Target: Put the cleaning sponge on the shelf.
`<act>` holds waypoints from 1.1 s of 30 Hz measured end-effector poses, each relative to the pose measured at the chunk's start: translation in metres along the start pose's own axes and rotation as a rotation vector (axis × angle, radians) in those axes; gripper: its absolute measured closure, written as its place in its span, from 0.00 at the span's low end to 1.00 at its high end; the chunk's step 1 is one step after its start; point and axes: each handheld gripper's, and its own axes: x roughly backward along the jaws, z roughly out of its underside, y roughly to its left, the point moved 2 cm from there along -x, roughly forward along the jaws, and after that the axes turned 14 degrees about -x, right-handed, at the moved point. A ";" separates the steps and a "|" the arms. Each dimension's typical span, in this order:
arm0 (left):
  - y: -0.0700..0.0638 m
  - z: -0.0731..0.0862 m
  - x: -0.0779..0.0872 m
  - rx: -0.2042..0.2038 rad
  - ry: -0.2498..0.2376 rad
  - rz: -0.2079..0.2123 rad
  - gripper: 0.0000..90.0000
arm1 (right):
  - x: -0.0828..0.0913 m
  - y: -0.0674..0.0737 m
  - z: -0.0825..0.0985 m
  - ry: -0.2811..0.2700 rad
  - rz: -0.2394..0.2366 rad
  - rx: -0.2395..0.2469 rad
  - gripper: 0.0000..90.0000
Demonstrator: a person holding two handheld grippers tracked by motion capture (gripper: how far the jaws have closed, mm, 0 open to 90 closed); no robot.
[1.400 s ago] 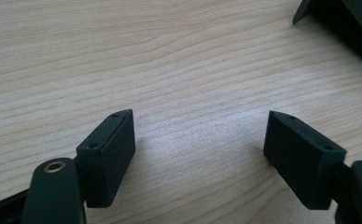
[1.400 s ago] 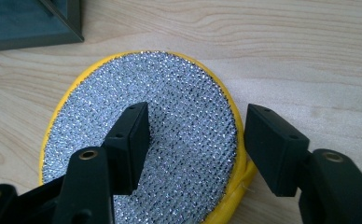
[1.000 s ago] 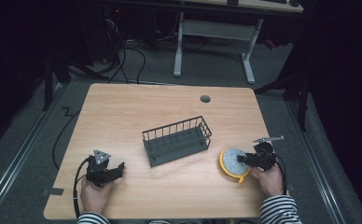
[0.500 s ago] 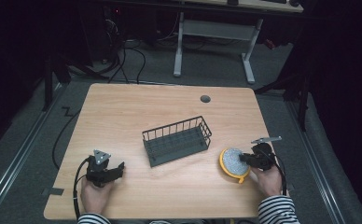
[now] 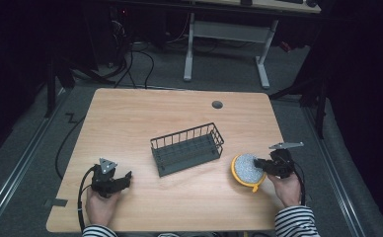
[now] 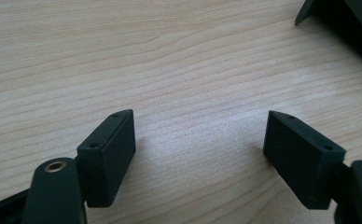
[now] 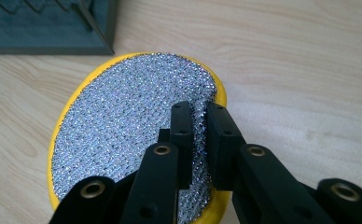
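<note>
High view: your right claw (image 5: 258, 165) is at the right edge of a round scrub pad (image 5: 247, 170), yellow foam rim under a glittery silver mesh top. The pad lies flat on the pale wood-grain surface (image 5: 130, 118), near its front right. Just beside it to the left stands a dark wire basket (image 5: 187, 148), oblong, open-topped, thin bars over a solid base, long axis running left to right with the right end farther back. It sits between your two hands. Your left claw (image 5: 123, 178) rests front left, well apart from the basket. A small dark round cap (image 5: 217, 104) is set in the surface farther back.

Left gripper view: your left claw (image 6: 200, 156) is spread wide over bare wood, nothing between the blocky matte-black pads. A basket corner (image 6: 337, 18) shows top right.

Right gripper view: your right claw (image 7: 201, 140) has just been closing; its pads now pinch the near edge of the scrub pad (image 7: 123, 126), puckering the mesh. The pad's longer axis runs from your claw toward the basket base (image 7: 44, 28) at top left.
</note>
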 end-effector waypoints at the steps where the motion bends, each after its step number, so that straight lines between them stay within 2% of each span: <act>1: 0.000 0.000 0.000 0.000 0.000 0.000 0.28 | 0.001 0.001 -0.001 -0.005 -0.003 0.004 0.92; 7: 0.000 -0.001 -0.001 0.001 -0.001 0.000 0.29 | 0.013 0.011 -0.010 -0.047 -0.018 0.041 0.92; 14: 0.000 0.000 0.000 -0.005 0.000 0.008 0.28 | 0.027 0.025 -0.025 -0.098 -0.043 0.060 0.92; 24: 0.000 0.000 0.000 -0.008 -0.001 0.011 0.28 | 0.037 0.042 -0.047 -0.133 -0.066 0.106 0.92; 33: -0.001 -0.001 0.000 -0.006 -0.001 0.007 0.29 | 0.039 0.055 -0.063 -0.144 -0.074 0.137 0.92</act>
